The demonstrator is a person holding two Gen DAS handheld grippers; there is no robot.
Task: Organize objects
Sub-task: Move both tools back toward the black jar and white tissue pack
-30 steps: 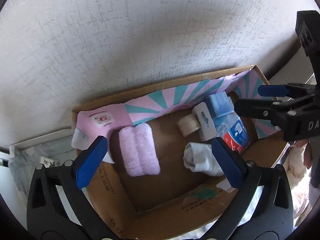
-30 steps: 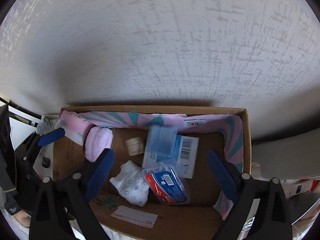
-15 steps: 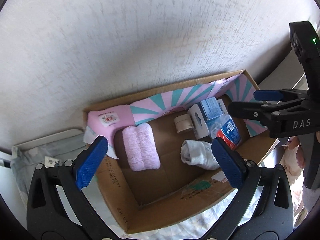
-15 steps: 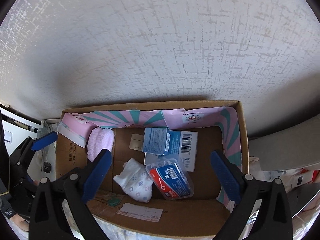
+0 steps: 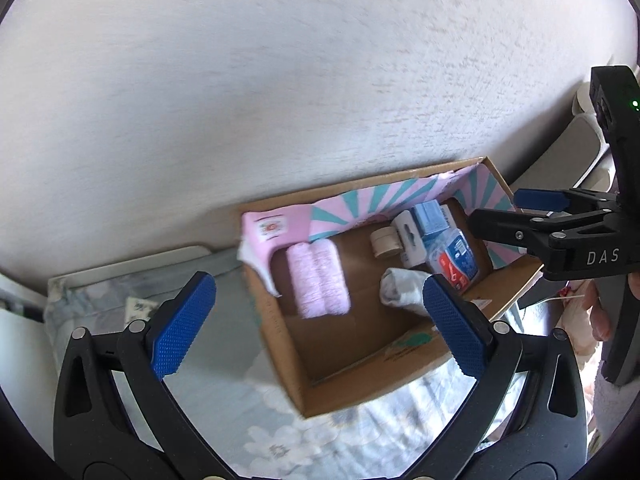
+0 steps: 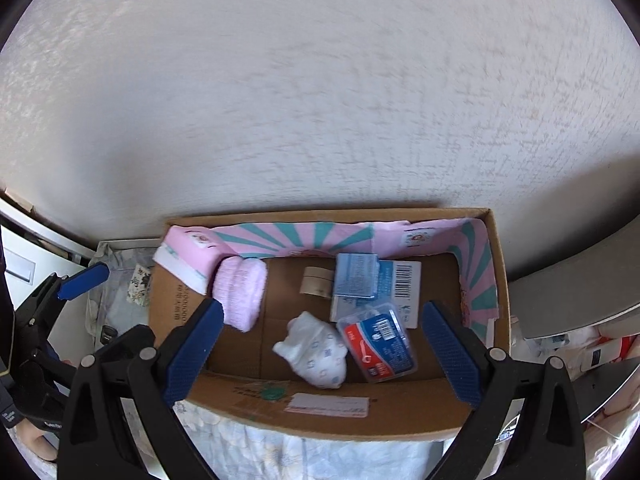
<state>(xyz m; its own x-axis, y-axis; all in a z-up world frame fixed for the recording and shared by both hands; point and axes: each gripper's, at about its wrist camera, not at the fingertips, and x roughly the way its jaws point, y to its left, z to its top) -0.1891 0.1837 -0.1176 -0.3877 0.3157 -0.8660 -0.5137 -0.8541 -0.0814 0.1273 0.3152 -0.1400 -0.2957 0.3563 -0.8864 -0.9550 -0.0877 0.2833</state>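
Both tools are empty and spread wide. Your left tool (image 5: pixel 316 320) hangs over the left end of the cardboard box (image 6: pixel 332 412); your right tool (image 6: pixel 324 356) is centred over its near wall. Neither touches anything.

The box sits on a floral bedsheet (image 5: pixel 280 436) against a textured wall (image 6: pixel 320 100). Inside it:
- pink rolled towel (image 6: pixel 242 294), left end, beside the pink-and-teal striped liner (image 6: pixel 304 238) that runs along the back wall
- roll of beige tape (image 6: pixel 316 280), mid-back
- flat white carton with barcode (image 6: pixel 402 284), with a light blue small box (image 6: pixel 356 276) lying on top of it
- clear plastic case with red-blue label (image 6: pixel 380 340), leaning on the near edge of the carton
- white patterned sock bundle (image 6: pixel 316 354), near wall, just left of the case

My read: you're between picks, not mid-placement. Everything visible is already in the box, so either the load is done or the next item comes from outside it. Clutter shows at the far right of the right wrist view, too small to identify.

Next move, either way:
- If tidying inside: the case is tilted on the carton. Lay it flat on the bare floor at the near left.
- If fetching more: the free space is the near-left floor, in front of the towel. Come in from above; the near wall is tall, so clear it first.
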